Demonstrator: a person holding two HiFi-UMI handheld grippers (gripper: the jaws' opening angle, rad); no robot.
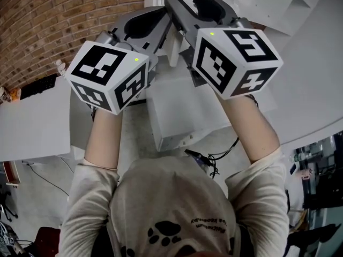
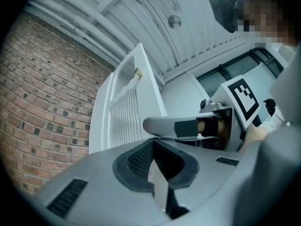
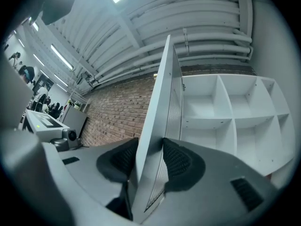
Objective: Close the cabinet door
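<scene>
White cabinet door [image 3: 160,102], judged stiff, light, hinged.
Free edge: right gripper [image 3: 149,157] straddles it unclamped; left gripper [image 2: 151,142] closed, empty.

The cabinet door [image 3: 157,117] is smooth and matt white. The brick wall [image 3: 117,112] looks rough. The right hand-held gripper [image 3: 150,147] has black bumpy pads [image 3: 178,161].

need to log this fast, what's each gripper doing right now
left gripper: closed, nothing between its jaws
right gripper: open wide, with the edge of the cabinet door between its jaws, apparently not clamped
</scene>
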